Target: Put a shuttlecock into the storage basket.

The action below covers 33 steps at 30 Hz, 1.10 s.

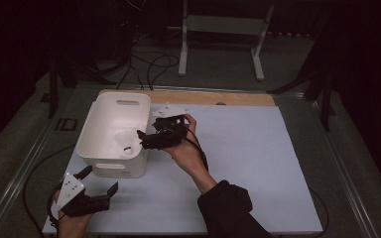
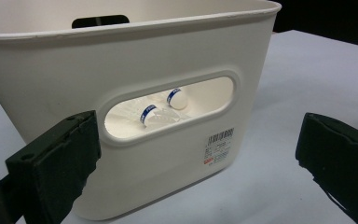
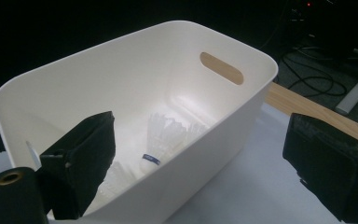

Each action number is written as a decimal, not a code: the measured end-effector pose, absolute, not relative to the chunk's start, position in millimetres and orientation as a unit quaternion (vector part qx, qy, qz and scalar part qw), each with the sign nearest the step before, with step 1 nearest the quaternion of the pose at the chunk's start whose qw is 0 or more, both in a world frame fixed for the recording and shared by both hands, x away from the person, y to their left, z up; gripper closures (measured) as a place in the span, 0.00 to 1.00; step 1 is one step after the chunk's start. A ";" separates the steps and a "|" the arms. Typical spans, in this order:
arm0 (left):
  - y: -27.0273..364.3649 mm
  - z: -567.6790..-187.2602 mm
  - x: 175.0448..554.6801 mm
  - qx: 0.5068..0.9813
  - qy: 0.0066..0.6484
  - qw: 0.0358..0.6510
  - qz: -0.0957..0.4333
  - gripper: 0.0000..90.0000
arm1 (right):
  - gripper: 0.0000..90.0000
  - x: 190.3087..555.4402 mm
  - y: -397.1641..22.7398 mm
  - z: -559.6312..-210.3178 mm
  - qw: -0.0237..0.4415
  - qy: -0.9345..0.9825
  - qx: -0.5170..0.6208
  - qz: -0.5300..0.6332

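right hand-held gripper point(image 1: 140, 140): jaws wide apart, nothing between them; held over the near right rim of the white tub, tips pointing left into it
right hand point(image 1: 186, 146): wraps the gripper body from the right, forearm in a dark sleeve point(image 1: 228, 208) coming up from the bottom edge, wrist bent toward the tub
left hand-held gripper point(image 1: 100, 184): jaws spread, empty; low over the counter just in front of the tub's near wall, pointing at it, not touching
left hand point(image 1: 69, 223): at the bottom left corner, grey plate on top of the gripper
white tub point(image 1: 110, 168): plastic, rounded corners, slot handle in each short wall; stands on the left part of the counter, long axis running away from the person
shuttlecocks point(image 3: 161, 137): white, lying on the tub floor; the one plain in the right gripper view lies tilted, cork end toward the near wall, feathers toward the far handle; two cork ends show through the near slot in the left gripper view
writing: blue band round each cork with white letters, too small to read; sticker point(image 2: 219, 145) with barcode and fine print on the near wall, lower right of the slot, unreadable
counter point(image 1: 258, 163): pale sheet, wooden strip along the far edge
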<state>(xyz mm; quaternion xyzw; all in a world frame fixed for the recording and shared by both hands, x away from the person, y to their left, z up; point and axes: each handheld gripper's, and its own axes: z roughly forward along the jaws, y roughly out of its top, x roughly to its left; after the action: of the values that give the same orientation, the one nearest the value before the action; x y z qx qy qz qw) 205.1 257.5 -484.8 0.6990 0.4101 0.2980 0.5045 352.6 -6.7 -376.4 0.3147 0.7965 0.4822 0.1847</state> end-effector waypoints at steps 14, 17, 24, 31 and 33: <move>257.6 -484.7 205.1 0.700 0.409 0.504 0.298 0.01 | 0.10 353.0 -19.7 -380.2 0.193 0.795 0.320 0.478; 257.6 -484.7 205.1 0.699 0.410 0.504 0.298 0.01 | 0.10 353.3 -25.9 -381.3 0.195 0.793 0.326 0.477; 257.3 -484.9 205.3 0.701 0.409 0.503 0.298 0.01 | 0.10 353.7 -36.5 -386.4 0.198 0.793 0.331 0.472; 257.2 -485.0 205.3 0.700 0.409 0.504 0.299 0.01 | 0.10 352.3 -47.6 -392.1 0.201 0.792 0.341 0.466; 257.3 -485.0 205.3 0.700 0.409 0.503 0.299 0.01 | 0.10 351.9 -52.3 -393.8 0.206 0.792 0.341 0.462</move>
<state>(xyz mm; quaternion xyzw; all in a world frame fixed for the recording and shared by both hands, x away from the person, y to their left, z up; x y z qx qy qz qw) 205.3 257.3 -485.0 0.7003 0.4086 0.2986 0.5034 351.9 -52.3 -393.8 0.3406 0.7923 0.4625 0.2058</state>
